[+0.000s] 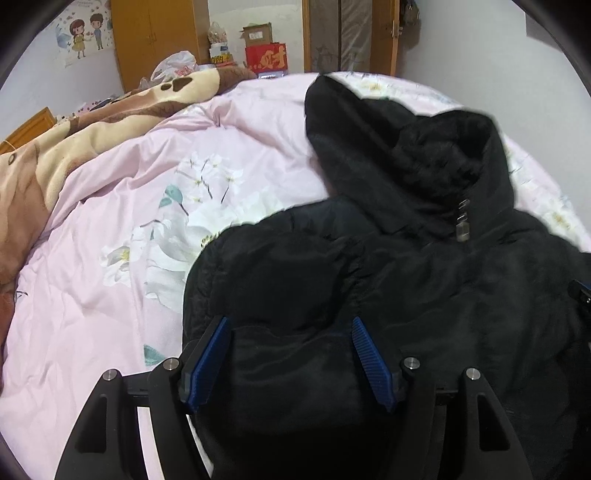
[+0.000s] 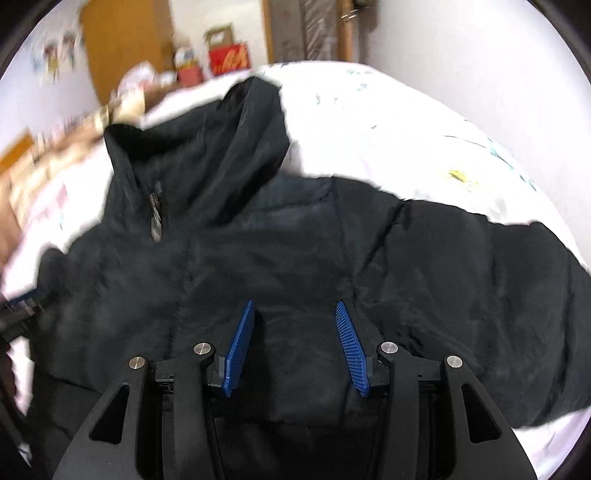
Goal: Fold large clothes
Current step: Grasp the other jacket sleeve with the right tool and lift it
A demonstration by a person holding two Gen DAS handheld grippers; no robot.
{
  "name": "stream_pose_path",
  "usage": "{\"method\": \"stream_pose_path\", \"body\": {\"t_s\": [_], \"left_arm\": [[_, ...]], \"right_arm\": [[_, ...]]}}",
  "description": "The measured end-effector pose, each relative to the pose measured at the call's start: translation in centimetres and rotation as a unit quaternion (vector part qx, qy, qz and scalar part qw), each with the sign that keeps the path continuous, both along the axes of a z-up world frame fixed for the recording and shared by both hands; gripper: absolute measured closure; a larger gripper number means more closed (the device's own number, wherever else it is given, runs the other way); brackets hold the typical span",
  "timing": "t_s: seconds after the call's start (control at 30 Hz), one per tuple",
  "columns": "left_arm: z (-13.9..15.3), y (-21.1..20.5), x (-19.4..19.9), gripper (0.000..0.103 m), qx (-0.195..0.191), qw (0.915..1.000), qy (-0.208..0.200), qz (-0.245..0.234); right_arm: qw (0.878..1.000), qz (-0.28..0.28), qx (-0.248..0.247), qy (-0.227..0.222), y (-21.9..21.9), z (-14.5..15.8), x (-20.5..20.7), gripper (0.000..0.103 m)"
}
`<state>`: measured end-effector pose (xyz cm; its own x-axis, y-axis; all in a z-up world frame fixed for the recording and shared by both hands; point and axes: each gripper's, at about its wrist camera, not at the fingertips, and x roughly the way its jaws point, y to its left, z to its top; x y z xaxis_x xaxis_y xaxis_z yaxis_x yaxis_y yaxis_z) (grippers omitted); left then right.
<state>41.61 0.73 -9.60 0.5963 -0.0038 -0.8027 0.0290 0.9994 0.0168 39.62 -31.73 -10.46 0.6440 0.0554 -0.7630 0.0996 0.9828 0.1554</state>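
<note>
A black padded hooded jacket (image 1: pixel 424 280) lies front up on the pink floral bed cover (image 1: pixel 110 295), hood pointing away, zip pull (image 1: pixel 462 221) at the collar. My left gripper (image 1: pixel 290 325) is open, its blue pads (image 1: pixel 210 354) spread over the jacket's left shoulder and folded-in sleeve. In the right wrist view the jacket (image 2: pixel 258 258) fills the middle, its right sleeve (image 2: pixel 498 314) stretched out to the right. My right gripper (image 2: pixel 294 308) is open over the chest, fabric between the pads (image 2: pixel 351 347). The right wrist view is blurred by motion.
A brown and cream blanket (image 1: pixel 92 122) is heaped along the bed's left side. Beyond the bed stand a wooden wardrobe (image 1: pixel 155 37), a red box (image 1: pixel 266 59), a plastic bag (image 1: pixel 173 68) and a door (image 1: pixel 347 33). The left gripper's tip shows at the far left (image 2: pixel 22 302).
</note>
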Motion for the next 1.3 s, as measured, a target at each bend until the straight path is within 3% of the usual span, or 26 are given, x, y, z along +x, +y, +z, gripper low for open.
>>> {"method": "stream_pose_path", "body": {"t_s": [0.27, 0.33, 0.53, 0.73, 0.97, 1.17, 1.3], "left_arm": [[5.0, -3.5, -3.5, 0.030, -0.058, 0.9971, -0.025, -0.043], [5.3, -5.1, -4.1, 0.030, -0.058, 0.9965, -0.025, -0.056], [4.3, -10.5, -6.0, 0.030, -0.071, 0.9924, -0.013, -0.099], [3.2, -14.8, -7.2, 0.030, -0.080, 0.9875, 0.005, -0.136], [3.1, -17.6, -7.7, 0.030, -0.076, 0.9858, 0.003, -0.150], [2.5, -18.3, -6.9, 0.030, -0.081, 0.9855, 0.015, -0.148], [2.1, -18.4, -6.8, 0.030, -0.074, 0.9860, 0.018, -0.149]], "right_arm": [[0.992, -0.108, 0.049, -0.033, -10.2, 3.5, -7.4, 0.052], [0.988, -0.141, 0.051, -0.039, -12.6, 3.7, -9.9, 0.043], [0.972, -0.229, 0.039, -0.031, -20.6, 3.0, -16.6, 0.036], [0.949, -0.309, 0.063, -0.020, -27.1, 1.2, -20.8, 0.035], [0.923, -0.357, 0.139, -0.024, -31.0, -1.2, -22.3, 0.029], [0.911, -0.368, 0.184, -0.037, -33.0, -1.8, -20.8, 0.025], [0.908, -0.375, 0.183, -0.029, -33.2, -1.5, -19.9, 0.025]]}}
